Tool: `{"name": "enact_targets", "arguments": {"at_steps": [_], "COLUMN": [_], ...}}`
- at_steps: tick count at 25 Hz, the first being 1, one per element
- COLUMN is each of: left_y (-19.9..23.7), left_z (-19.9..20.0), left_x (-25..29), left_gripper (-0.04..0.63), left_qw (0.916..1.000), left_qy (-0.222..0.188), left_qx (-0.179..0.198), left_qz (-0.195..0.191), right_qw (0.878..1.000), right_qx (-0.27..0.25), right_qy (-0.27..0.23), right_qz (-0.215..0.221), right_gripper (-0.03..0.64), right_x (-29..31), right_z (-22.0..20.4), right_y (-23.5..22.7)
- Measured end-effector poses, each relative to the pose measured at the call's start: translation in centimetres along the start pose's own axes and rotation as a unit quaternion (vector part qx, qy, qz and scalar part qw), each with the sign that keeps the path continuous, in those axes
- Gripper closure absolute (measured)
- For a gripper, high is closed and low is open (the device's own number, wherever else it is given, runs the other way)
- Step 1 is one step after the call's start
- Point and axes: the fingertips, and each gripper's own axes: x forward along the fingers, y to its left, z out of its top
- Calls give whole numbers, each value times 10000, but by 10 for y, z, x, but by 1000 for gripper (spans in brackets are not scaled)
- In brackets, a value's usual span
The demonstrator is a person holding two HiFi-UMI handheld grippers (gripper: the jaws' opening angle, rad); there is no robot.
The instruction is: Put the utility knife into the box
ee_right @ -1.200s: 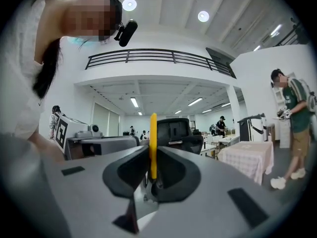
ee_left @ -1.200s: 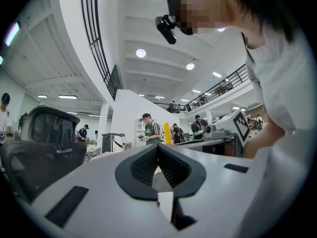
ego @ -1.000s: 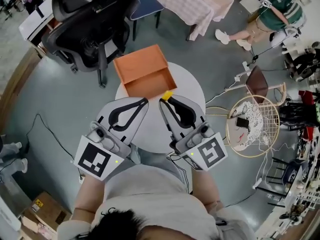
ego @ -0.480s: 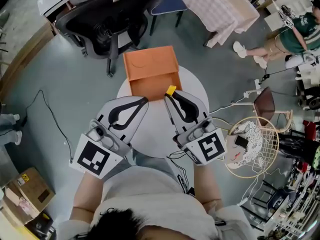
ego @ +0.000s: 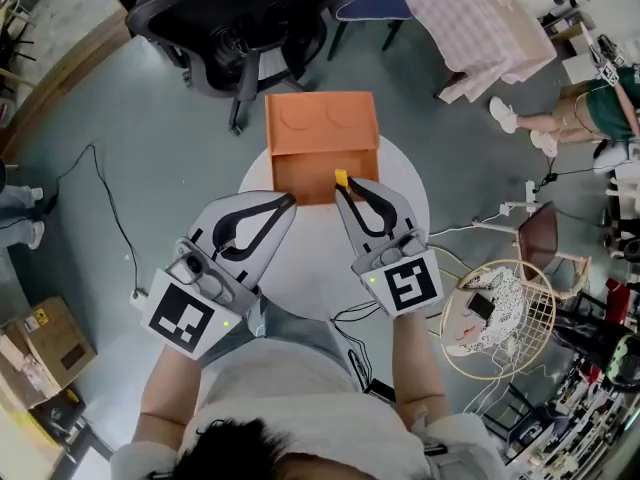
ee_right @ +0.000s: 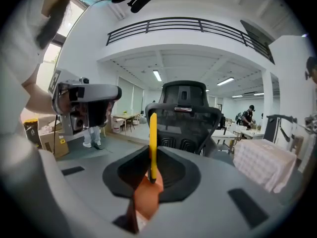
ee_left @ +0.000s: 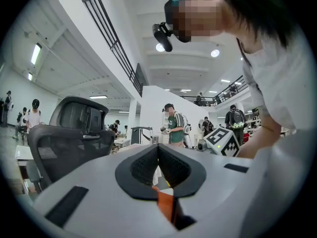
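Observation:
An open orange box (ego: 322, 143) sits at the far edge of the round white table (ego: 310, 258), lid flipped back. My right gripper (ego: 343, 187) is shut on a yellow utility knife (ego: 341, 178), whose end pokes out past the jaw tips at the box's near wall. In the right gripper view the knife (ee_right: 152, 145) stands upright, pinched between the closed jaws, with the orange box (ee_right: 143, 200) below. My left gripper (ego: 290, 200) hovers over the table's left part, jaws closed and holding nothing; the orange box (ee_left: 166, 205) shows below its tips (ee_left: 158, 155).
A black office chair (ego: 240, 13) stands just beyond the box. A cloth-draped table (ego: 480, 18) is at the upper right, a wire basket chair (ego: 500, 313) to the right. A cable (ego: 110, 228) trails on the grey floor at left.
The head view has swung, so the box and table now sit more centred and square. The right gripper with the knife has edged forward to the box's near wall. The left gripper barely moved.

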Motion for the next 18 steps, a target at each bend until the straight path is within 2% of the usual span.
{"name": "enact_targets", "arguments": {"at_steps": [12, 15, 18], "left_y": [24, 30, 36], "left_z": [-28, -34, -37], "left_x": [1, 0, 0], "left_gripper": [586, 586, 586], "left_qw": [9985, 9979, 9975], "left_qy": [368, 453, 482], "left_qx": [-69, -36, -79], "left_qz": [408, 462, 515], "right_qw": [9930, 9879, 9775], "right_qx": [-429, -569, -890], "right_qy": [961, 1277, 1737], "right_qz": [534, 665, 796], "right_gripper": [560, 560, 560], "right_x": [54, 68, 78], "right_z": [-74, -95, -117], "right_y": [-8, -10, -12]}}
